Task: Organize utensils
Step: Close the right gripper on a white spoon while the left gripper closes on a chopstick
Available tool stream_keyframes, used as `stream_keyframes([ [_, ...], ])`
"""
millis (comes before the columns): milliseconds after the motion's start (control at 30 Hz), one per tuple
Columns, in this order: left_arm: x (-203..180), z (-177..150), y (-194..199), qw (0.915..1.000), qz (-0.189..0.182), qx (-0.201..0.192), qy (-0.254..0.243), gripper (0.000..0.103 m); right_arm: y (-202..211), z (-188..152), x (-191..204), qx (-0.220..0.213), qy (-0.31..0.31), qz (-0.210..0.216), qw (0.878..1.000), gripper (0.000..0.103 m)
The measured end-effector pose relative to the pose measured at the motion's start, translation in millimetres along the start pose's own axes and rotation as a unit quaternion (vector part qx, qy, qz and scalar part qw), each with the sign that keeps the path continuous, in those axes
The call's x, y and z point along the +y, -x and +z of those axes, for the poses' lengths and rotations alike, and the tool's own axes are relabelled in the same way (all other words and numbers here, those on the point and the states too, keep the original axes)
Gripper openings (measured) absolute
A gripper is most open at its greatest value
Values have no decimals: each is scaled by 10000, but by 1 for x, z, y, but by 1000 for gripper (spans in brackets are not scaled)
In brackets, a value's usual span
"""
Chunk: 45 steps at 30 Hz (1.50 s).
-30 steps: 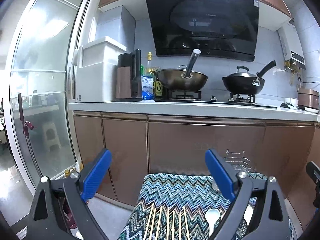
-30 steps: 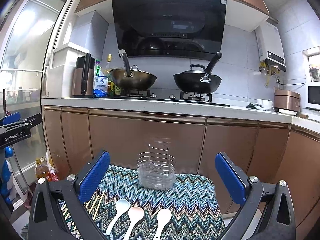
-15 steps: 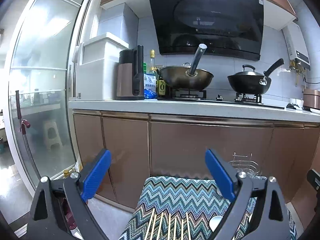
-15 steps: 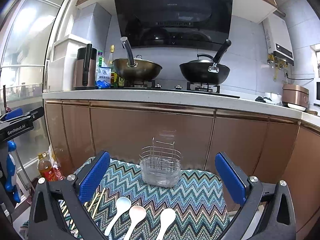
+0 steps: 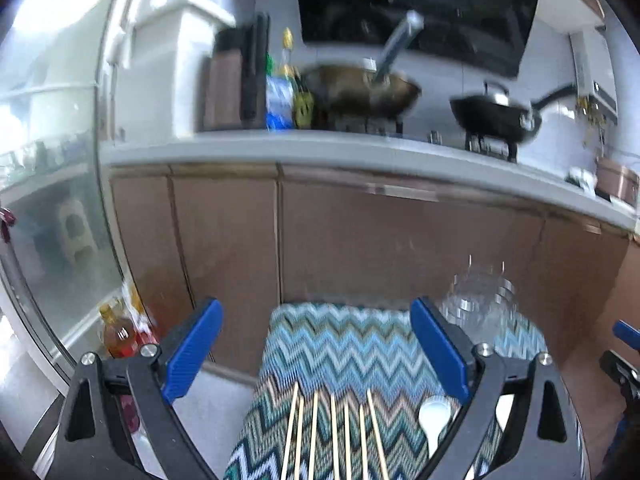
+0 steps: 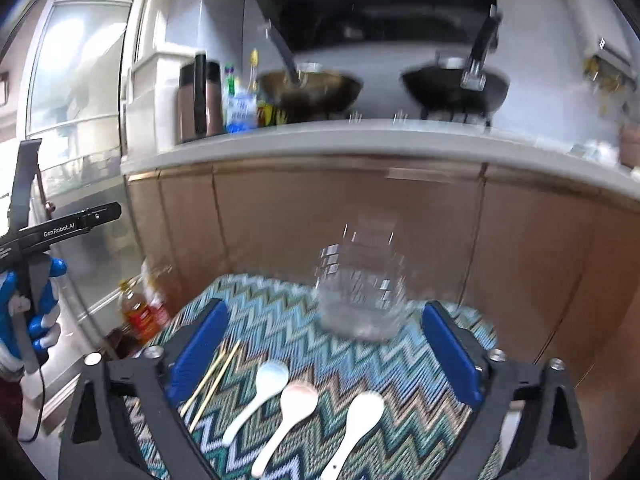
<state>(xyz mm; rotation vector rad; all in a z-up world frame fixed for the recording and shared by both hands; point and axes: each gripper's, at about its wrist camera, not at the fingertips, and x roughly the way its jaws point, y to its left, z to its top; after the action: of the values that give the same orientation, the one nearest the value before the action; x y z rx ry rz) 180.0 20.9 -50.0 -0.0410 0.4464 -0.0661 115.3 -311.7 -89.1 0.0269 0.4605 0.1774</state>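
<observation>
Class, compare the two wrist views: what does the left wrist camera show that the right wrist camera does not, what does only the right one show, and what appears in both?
Only the left wrist view shows the full row of chopsticks, lying side by side between the open fingers of the left gripper.

Only the right wrist view shows all three white spoons together, lying ahead of the right gripper, whose jaws are closing with nothing held.

Both show the zigzag cloth, the wire utensil rack, the two woks and the bottles on the floor.
</observation>
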Motion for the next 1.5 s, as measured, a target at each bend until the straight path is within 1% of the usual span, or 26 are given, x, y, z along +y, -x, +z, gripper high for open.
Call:
stream_keyframes([
  [33, 4, -4, -7, 9998, -34, 183, 8, 95, -10, -5, -4, 199, -41, 107, 9997, 85],
  [67, 9, -10, -18, 9990, -88, 444, 18, 95, -17, -10, -7, 342, -56, 200, 9992, 83],
  [133, 17, -18, -33, 9970, -155, 752, 78, 94, -33, -20, -10, 622, -64, 423, 9971, 77],
  [167, 22, -25, -45, 9943, -265, 1024, 157, 94, -42, -26, -11, 783, -62, 538, 9955, 76],
  [233, 29, -32, -61, 9889, -428, 1383, 328, 94, -58, -37, -11, 1051, -79, 741, 9917, 65],
  [267, 33, -38, -73, 9835, -571, 1648, 478, 94, -66, -43, -12, 1171, -100, 839, 9895, 62],
  [333, 34, -47, -88, 9755, -754, 1958, 656, 93, -82, -51, -12, 1429, -141, 1008, 9845, 54],
  [400, 33, -56, -107, 9653, -887, 2329, 776, 92, -96, -58, -12, 1629, -143, 1100, 9804, 51],
  [433, 34, -58, -113, 9623, -891, 2441, 799, 88, -104, -62, -13, 1730, -146, 1151, 9781, 50],
  [467, 32, -63, -123, 9573, -916, 2617, 824, 81, -111, -65, -14, 1827, -154, 1205, 9756, 49],
  [500, 32, -65, -127, 9541, -936, 2722, 834, 77, -117, -67, -15, 1897, -164, 1245, 9738, 47],
  [567, 31, -73, -144, 9453, -958, 2999, 850, 58, -130, -74, -18, 2053, -201, 1332, 9694, 43],
  [633, 32, -82, -158, 9354, -1002, 3263, 925, 50, -141, -79, -21, 2207, -267, 1422, 9646, 38],
  [667, 33, -89, -167, 9297, -1014, 3409, 962, 48, -146, -81, -24, 2275, -308, 1472, 9621, 38],
  [733, 37, -94, -176, 9231, -991, 3584, 985, 47, -156, -85, -28, 2386, -357, 1534, 9583, 38],
  [767, 37, -99, -183, 9190, -995, 3680, 1003, 45, -160, -86, -28, 2437, -361, 1566, 9564, 38],
  [800, 38, -100, -187, 9167, -999, 3734, 1008, 42, -163, -87, -29, 2470, -360, 1600, 9550, 37],
  [867, 41, -105, -196, 9090, -1056, 3883, 1084, 35, -169, -88, -28, 2528, -332, 1662, 9526, 35],
  [933, 43, -110, -204, 9029, -1054, 4011, 1132, 31, -175, -90, -26, 2589, -275, 1674, 9509, 32],
  [1033, 46, -116, -212, 8995, -973, 4111, 1116, 27, -180, -92, -22, 2649, -210, 1693, 9491, 30],
  [1133, 49, -122, -219, 8956, -956, 4202, 1105, 22, -183, -93, -22, 2692, -184, 1722, 9474, 28],
  [1267, 49, -130, -225, 8911, -925, 4317, 1053, 18, -188, -95, -20, 2739, -161, 1736, 9458, 27],
  [1500, 47, -135, -230, 8896, -912, 4374, 947, 16, -197, -95, -12, 2882, 8, 1879, 9389, 27],
])
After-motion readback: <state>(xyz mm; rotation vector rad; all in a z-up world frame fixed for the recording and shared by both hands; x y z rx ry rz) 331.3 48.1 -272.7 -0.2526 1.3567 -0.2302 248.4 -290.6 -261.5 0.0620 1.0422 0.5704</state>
